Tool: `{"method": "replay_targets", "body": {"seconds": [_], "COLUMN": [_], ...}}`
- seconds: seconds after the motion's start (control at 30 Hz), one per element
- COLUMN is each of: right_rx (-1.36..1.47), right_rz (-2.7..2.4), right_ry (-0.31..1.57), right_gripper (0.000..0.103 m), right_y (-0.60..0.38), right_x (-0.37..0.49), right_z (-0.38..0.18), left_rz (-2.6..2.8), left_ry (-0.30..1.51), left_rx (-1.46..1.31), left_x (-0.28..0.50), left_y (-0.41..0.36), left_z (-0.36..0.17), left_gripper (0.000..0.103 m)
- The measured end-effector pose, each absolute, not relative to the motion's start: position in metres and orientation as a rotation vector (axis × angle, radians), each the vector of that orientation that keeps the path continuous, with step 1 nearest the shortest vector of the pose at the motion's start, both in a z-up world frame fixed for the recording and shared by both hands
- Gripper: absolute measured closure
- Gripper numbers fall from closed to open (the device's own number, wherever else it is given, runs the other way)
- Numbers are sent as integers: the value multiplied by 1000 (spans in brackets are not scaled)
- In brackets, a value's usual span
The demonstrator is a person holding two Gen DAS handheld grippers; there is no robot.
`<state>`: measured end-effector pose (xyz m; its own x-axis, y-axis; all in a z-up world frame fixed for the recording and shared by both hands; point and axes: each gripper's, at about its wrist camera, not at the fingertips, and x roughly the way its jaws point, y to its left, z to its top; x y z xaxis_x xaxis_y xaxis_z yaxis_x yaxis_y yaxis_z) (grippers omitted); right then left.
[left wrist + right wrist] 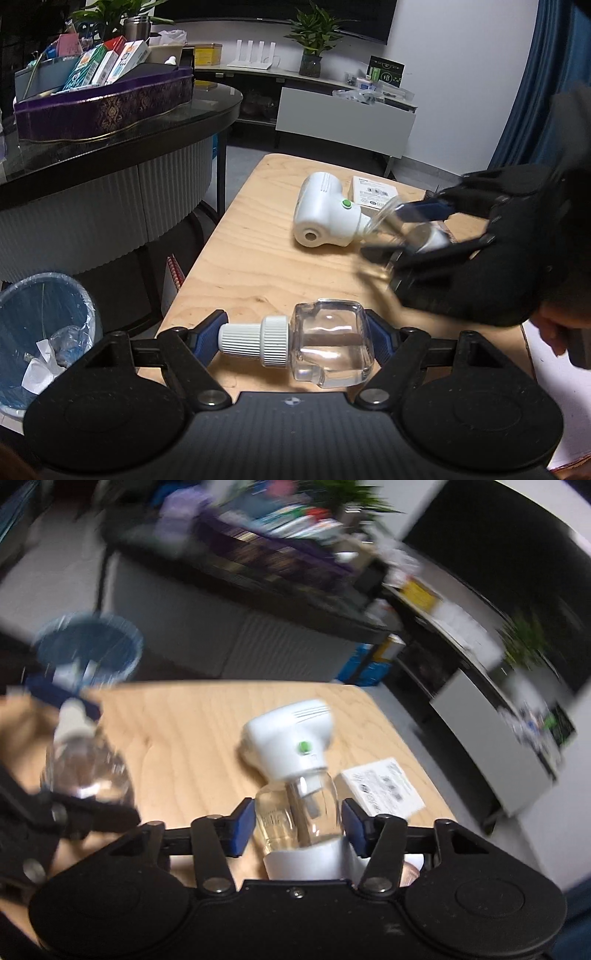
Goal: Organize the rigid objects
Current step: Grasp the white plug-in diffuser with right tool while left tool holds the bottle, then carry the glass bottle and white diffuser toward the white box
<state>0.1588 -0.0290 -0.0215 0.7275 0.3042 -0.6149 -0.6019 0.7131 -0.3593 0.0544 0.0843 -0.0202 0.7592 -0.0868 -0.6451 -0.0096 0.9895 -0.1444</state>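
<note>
A clear square glass bottle (332,347) with a white ribbed cap lies sideways in my left gripper (295,332), one blue pad on the cap end and the other on the base. It hangs over the near end of the wooden table (258,266). My right gripper (297,825) is shut on a second clear bottle (295,808), its white cap toward the camera. In the left wrist view the right gripper (388,230) shows blurred at the right. A white plug-in device (325,214) with a green button lies just beyond it, and a white box (373,190) behind that.
A blue waste bin (44,332) lined with plastic stands on the floor left of the table. A dark round table carries a purple box (103,107) filled with cartons. A low TV cabinet (343,118) runs along the far wall. A person's hand (554,325) is at the right edge.
</note>
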Motion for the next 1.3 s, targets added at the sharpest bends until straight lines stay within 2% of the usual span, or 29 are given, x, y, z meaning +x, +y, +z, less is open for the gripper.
{"method": "replay_targets", "body": {"seconds": [0.13,0.17,0.2,0.3,0.63,0.83,1.3], "right_rx": [-392,-360,-313,-154,-217,-139,17], "right_rz": [504,484,472,469,406,346,148], "right_ry": [584,579,573,580,545,494,487], "right_gripper": [52,62,63,64,64,64,64], "right_y": [-54,-61,-70,-94,-78,-92,-145], "right_x": [153,149,145,135,123,104,33], "right_z": [-2,1,5,9,1,23,52], "left_rz": [-52,-53,-55,-57,-62,-78,-143], "left_ry": [705,703,699,694,692,666,566], "left_rx": [-150,-151,-151,-151,-148,-132,-70], "left_x": [53,53,52,52,50,48,24], "left_y": [84,84,84,84,84,75,30], "left_z": [-20,-19,-18,-18,-17,-9,43], "left_gripper": [24,24,24,24,24,24,24]}}
